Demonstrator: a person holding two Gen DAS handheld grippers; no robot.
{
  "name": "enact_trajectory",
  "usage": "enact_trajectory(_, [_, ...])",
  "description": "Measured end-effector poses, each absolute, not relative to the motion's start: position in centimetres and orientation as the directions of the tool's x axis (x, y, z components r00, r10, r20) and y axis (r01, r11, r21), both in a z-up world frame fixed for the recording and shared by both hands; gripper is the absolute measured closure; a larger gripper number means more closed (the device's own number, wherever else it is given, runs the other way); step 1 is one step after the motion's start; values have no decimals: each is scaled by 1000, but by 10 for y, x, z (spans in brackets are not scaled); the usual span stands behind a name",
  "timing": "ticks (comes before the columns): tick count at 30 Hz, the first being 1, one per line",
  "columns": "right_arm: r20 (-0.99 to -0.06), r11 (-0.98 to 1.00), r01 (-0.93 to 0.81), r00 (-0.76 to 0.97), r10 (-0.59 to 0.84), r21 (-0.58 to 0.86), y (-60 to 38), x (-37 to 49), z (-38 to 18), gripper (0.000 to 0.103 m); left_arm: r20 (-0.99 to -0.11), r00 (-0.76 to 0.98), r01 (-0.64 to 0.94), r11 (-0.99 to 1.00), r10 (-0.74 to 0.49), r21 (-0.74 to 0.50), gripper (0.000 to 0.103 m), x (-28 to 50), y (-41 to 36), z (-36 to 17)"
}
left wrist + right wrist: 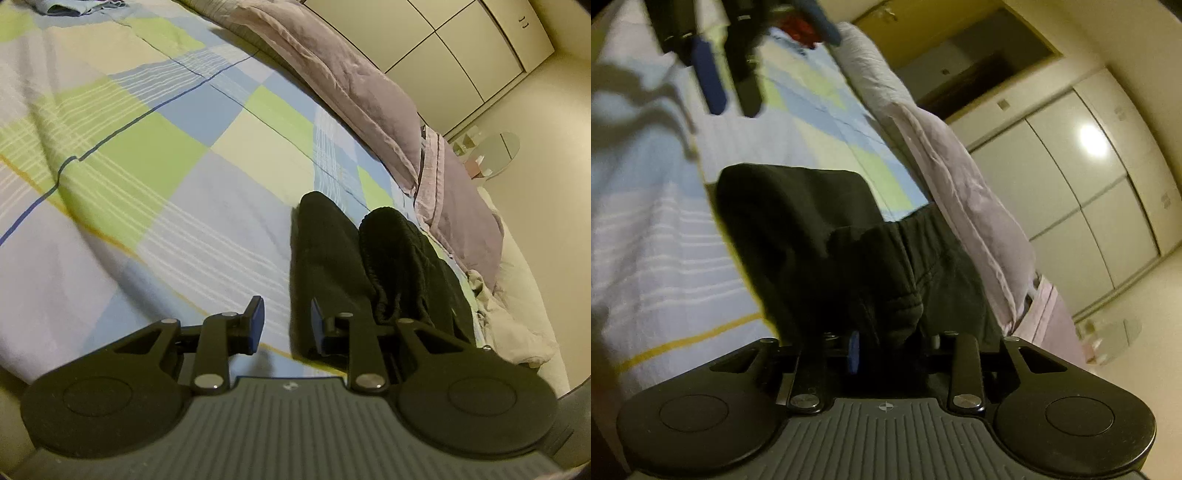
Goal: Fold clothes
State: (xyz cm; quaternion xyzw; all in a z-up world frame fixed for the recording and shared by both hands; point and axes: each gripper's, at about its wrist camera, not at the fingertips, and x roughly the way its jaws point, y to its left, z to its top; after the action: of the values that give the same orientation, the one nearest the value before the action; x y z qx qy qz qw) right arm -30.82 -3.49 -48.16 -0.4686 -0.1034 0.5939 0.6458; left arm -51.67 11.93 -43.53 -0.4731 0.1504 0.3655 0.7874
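Your left gripper point(286, 325) sits at the lower centre of its view with the 2 blue pads apart by a narrow gap and nothing between them; only the checked bedsheet point(147, 155) shows through the gap. The right-hand pad sits in front of the left edge of the black garment point(332, 251), and you cannot tell whether it touches the cloth. That garment lies on the sheet at the lower right of the frame, bunched into 2 long dark rolls running toward the upper right. Along the upper right edge of the bed runs a mauve quilt point(332, 74), with pale wardrobe doors point(461, 48) behind it.

In your right wrist view, the right gripper point(890, 347) is at the lower centre, with a fold of the same black garment point(812, 221) hanging between its fingers. Only the left blue pad point(854, 352) shows; the other is hidden by cloth, so you cannot tell whether the pads press on it. The picture is blurred. At the upper left, your left gripper point(727, 81) appears again above the sheet point(657, 240).
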Motion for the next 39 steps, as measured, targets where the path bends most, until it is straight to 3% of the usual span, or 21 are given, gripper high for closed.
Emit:
enact_trajectory(1, [-427,-135,-692,270,863,-709,-35,-305,-477,65,-579,692,-713,284,432,-641,81,-517,119,-435])
enact_trajectory(3, [-421,-120,-706,269,866,-698,-34,-299,-472,47,-564,704,-699,278,432,-659,81,-515,120,-435])
enact_trajectory(5, [-416,-137,-686,260,871,-715,-32,-298,-473,47,-555,714,-687,278,427,-671,81,-514,119,-435])
enact_trajectory(7, [-429,-174,-685,220,876,-708,-28,-293,-476,77,-556,717,-685,274,422,-675,81,-517,117,-437])
enact_trajectory(9, [-421,-189,-676,195,886,-712,-25,-293,-474,87,-557,715,-685,265,422,-679,81,-521,118,-438])
enact_trajectory(16, [-258,-123,-754,64,964,-645,-16,-305,-418,91,-551,703,-690,246,450,-681,81,-537,123,-437])
enact_trajectory(19, [-300,-219,-717,-14,954,-662,-17,-329,-432,91,-560,702,-691,230,441,-685,81,-541,123,-441])
enact_trajectory(22, [-417,-304,-666,13,909,-681,-9,-340,-469,91,-562,707,-688,229,429,-689,81,-544,122,-444])
enact_trajectory(23, [-408,-295,-661,18,913,-690,-9,-342,-470,91,-564,707,-688,231,427,-688,81,-546,122,-445])
enact_trajectory(28, [-393,-274,-691,16,919,-669,-1,-346,-457,88,-556,714,-680,230,425,-696,81,-545,122,-445])
enact_trajectory(29, [-424,-293,-699,15,906,-652,2,-346,-458,73,-555,714,-680,233,426,-695,81,-544,121,-443])
enact_trajectory(30, [-437,-300,-698,21,899,-651,-1,-344,-460,67,-551,715,-679,240,430,-694,81,-544,120,-440])
enact_trajectory(32, [-458,-305,-703,33,888,-643,-7,-341,-462,66,-544,715,-682,267,438,-681,81,-542,118,-431])
enact_trajectory(34, [-451,-266,-785,19,892,-559,-12,-331,-448,65,-543,709,-693,303,449,-654,81,-537,119,-420])
enact_trajectory(39, [-421,-81,-981,2,907,-179,-45,-271,-399,63,-522,701,-713,471,486,-519,81,-496,115,-379])
